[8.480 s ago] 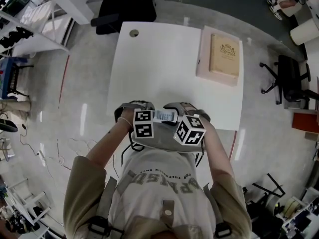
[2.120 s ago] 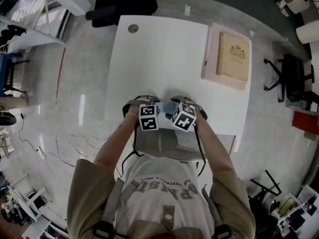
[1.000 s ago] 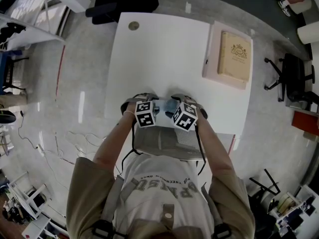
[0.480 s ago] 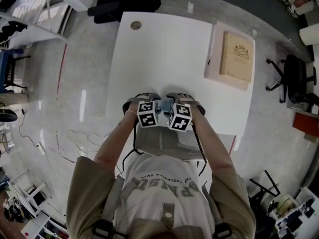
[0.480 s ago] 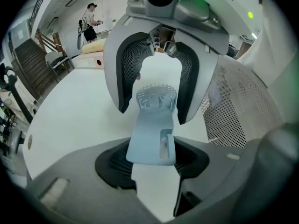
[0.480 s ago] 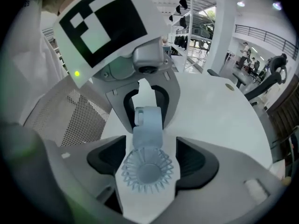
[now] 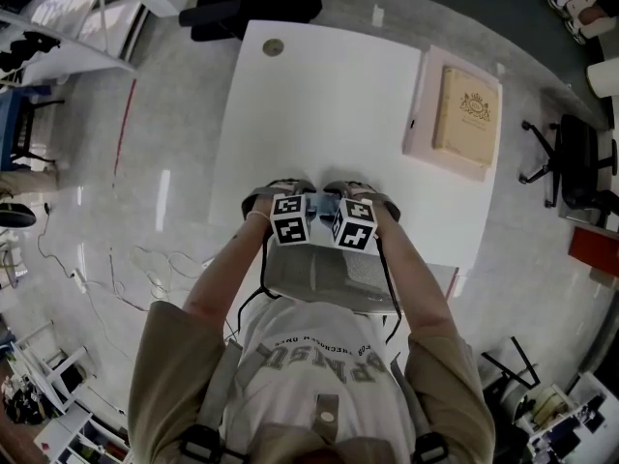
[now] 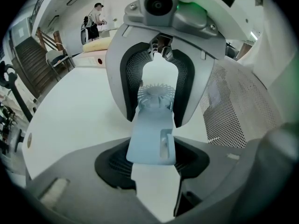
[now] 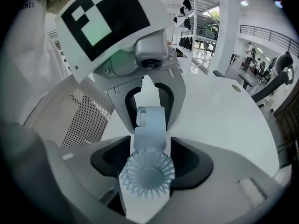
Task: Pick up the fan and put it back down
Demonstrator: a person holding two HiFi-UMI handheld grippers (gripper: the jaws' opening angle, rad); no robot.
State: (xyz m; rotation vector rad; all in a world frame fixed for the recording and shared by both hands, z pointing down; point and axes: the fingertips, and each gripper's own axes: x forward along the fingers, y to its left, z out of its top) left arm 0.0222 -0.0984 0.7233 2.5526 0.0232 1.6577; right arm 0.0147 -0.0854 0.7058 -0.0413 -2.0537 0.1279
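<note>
At the near edge of the large white rectangular table [image 7: 319, 114], just narrowed the jaws of the right gripper [image 9: 149, 169] around the ribbed round head of the small pale blue plastic hand fan [image 8: 150, 125]. Seems to press on it now from both sides, with fingers at middle width. Grips the flat handle end of the same fan with the left gripper [image 8: 152, 157], also fairly wide. Means probably a finished two-sided hold, so ready for the lift; cannot tell if already off the table top. Farther, at the far right corner of the table and well apart from the fan, found a flat pale pink rectangular box [image 7: 423, 129]. Carrying a tan book-like slab [image 7: 466, 114] with a crest; cannot tell if inside or only on top. Nothing else seen in it.
</note>
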